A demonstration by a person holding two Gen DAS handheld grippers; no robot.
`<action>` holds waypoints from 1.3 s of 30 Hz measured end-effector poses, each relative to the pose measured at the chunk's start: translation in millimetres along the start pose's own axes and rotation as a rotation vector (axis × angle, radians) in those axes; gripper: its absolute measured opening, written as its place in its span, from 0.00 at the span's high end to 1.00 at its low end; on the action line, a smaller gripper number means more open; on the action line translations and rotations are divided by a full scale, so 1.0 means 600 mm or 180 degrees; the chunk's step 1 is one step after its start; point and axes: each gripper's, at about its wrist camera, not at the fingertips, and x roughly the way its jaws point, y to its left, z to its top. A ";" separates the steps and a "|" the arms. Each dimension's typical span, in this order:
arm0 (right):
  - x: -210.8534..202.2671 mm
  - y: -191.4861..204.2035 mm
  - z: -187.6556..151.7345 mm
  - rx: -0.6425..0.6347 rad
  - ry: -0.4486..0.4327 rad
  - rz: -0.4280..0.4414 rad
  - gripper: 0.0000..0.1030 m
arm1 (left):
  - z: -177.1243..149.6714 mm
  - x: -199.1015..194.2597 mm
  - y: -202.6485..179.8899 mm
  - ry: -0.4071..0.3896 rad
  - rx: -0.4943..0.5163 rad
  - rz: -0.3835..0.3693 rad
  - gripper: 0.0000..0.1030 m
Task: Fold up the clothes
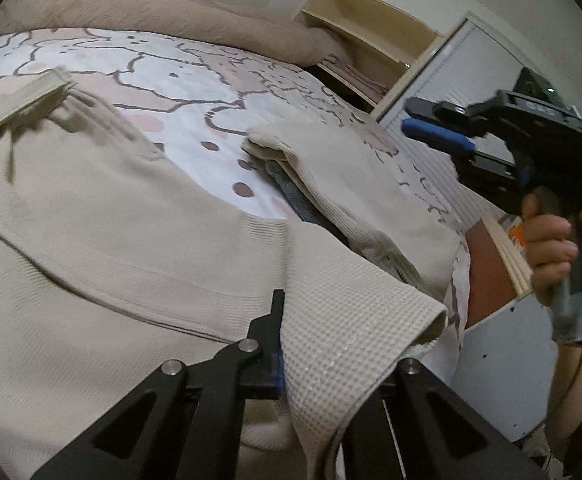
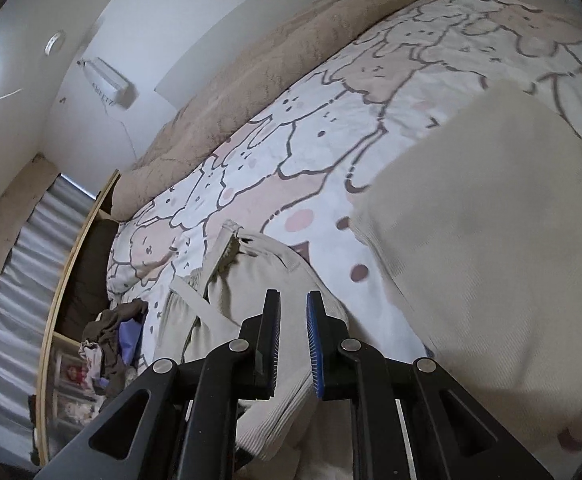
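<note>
Beige trousers with a drawstring waistband lie spread on the patterned bedsheet. My left gripper is at the near edge, shut on a waffle-textured corner of this beige garment, and the cloth drapes over and hides the right finger. My right gripper hovers in the air at the right, held by a hand, with its jaws slightly apart and nothing between them. In the right wrist view, my right gripper is above the trousers. Blurred beige cloth fills the right side.
A folded beige garment lies on a dark one at the bed's right. A fluffy brown blanket runs along the far side. Wooden shelves stand beyond the bed. Loose clothes are heaped by another shelf.
</note>
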 end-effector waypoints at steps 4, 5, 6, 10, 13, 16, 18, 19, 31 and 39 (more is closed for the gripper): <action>0.042 0.026 0.024 -0.0133 0.0070 0.0074 0.00 | 0.003 -0.026 0.007 -0.0051 -0.0034 0.0014 0.96; 0.058 0.036 0.033 -0.0208 0.0103 0.0098 0.00 | 0.003 -0.034 0.007 -0.0067 -0.0029 0.0017 0.96; 0.079 0.049 0.043 -0.0311 0.0146 0.0128 0.00 | 0.003 -0.044 0.005 -0.0086 -0.0011 0.0018 0.96; 0.186 0.103 0.090 -0.0665 0.0569 0.0347 0.00 | -0.002 -0.081 0.002 -0.0158 0.0052 0.0030 0.96; 0.278 0.130 0.120 -0.0890 0.0820 0.0392 0.00 | -0.010 -0.102 0.005 -0.0192 0.0038 0.0014 0.96; 0.386 0.147 0.144 -0.1048 0.1130 0.0396 0.00 | -0.019 -0.112 0.008 -0.0202 0.0026 -0.0011 0.96; 0.445 0.148 0.153 -0.1056 0.1343 0.0455 0.00 | -0.024 -0.113 0.010 -0.0196 0.0029 -0.0024 0.96; 0.471 0.145 0.157 -0.0994 0.1434 0.0495 0.00 | -0.026 -0.113 0.011 -0.0193 0.0029 -0.0029 0.96; 0.617 0.190 0.140 -0.1110 0.1861 0.0161 0.75 | -0.039 -0.172 0.011 -0.0436 0.0097 -0.0034 0.96; 0.530 0.251 0.170 -0.0921 0.1539 0.0168 0.78 | -0.068 -0.264 0.014 -0.0786 0.0142 0.0202 0.96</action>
